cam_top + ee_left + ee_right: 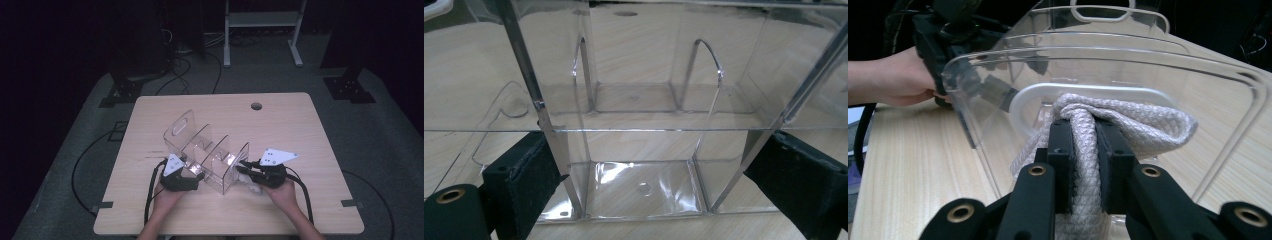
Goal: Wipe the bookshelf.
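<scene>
Nearest you, your right gripper is clenched on a bunched cloth, a pale knitted piece that sits just at the near end wall of the clear organizer. In the right gripper view the cloth is pressed against the handle slot cut in that wall, apparently being fed through or over it. Expect the cloth to be light, soft and floppy: it will sag and drag wherever the jaws do not hold it, so keep your grip on the thick fold, not a loose edge.

To the left of that wall, your left gripper straddles the organizer's side. Its jaws stand on either side of a divided section with plastic between them, but I cannot tell whether they actually pinch it.

The organizer itself looks stiff, light and slippery, likely to skate on the table when pushed. Brace it by a wall or divider, gently, since thin clear plastic may crack.

Farther off, its other handle slot rises toward the table's back edge.
</scene>
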The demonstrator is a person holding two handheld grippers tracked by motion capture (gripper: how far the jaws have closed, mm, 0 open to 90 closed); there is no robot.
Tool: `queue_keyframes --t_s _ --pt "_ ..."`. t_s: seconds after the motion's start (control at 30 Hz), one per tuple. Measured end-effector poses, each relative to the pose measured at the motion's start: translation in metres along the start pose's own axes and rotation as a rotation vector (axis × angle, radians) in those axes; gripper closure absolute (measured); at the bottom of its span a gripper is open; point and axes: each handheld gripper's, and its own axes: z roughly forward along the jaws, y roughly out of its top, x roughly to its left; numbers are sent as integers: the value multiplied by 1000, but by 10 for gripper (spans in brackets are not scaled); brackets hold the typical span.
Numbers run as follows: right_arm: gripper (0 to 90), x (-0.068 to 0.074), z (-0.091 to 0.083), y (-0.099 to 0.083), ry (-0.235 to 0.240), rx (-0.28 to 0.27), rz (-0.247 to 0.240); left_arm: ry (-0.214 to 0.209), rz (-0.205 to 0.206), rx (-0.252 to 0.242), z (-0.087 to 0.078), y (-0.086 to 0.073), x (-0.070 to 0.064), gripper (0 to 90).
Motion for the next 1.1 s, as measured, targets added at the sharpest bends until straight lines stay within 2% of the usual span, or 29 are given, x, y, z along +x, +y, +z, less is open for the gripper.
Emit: queue_keyframes --t_s 0.03,0.07,0.13,0.2,0.3,0.37,0.43,0.5,0.53,0.67,0.73,0.9,1.0,1.1 --pt "783 4 1 0 12 -2 -18 0 0 0 0 0 0 82" --pt "782 8 2 0 43 -3 -38 -1 0 0 0 0 0 83" --pt "783 12 3 1 44 3 -72 -6 0 1 -1 0 1 83" --pt "783 6 2 1 43 6 -40 -4 1 0 -1 0 0 83" --pt "784 -10 -2 -1 -55 4 10 -3 -1 -1 0 0 -1 82" --pt "784 -13 -2 -3 -40 -9 48 -3 -2 1 1 0 -1 82" --pt "783 -3 1 -4 -10 -7 6 -5 -2 -1 1 0 0 83" --pt "784 4 2 -3 -22 0 -46 -6 -1 2 1 1 0 82" --pt "784 2 1 -2 -23 7 -45 -5 -2 3 1 1 -1 82" --pt "787 -19 -9 -8 -81 -20 44 -5 1 2 0 1 -1 82" --pt "787 -26 -9 -14 -86 -26 81 -2 1 -4 1 0 -2 82" --pt "787 -31 -2 -22 -80 -13 102 -1 0 3 1 1 -1 83" --pt "786 -36 -1 -27 -116 28 116 -2 0 4 0 1 -1 82" --pt "785 -40 9 -39 -96 97 146 -2 -2 3 0 1 -1 82"
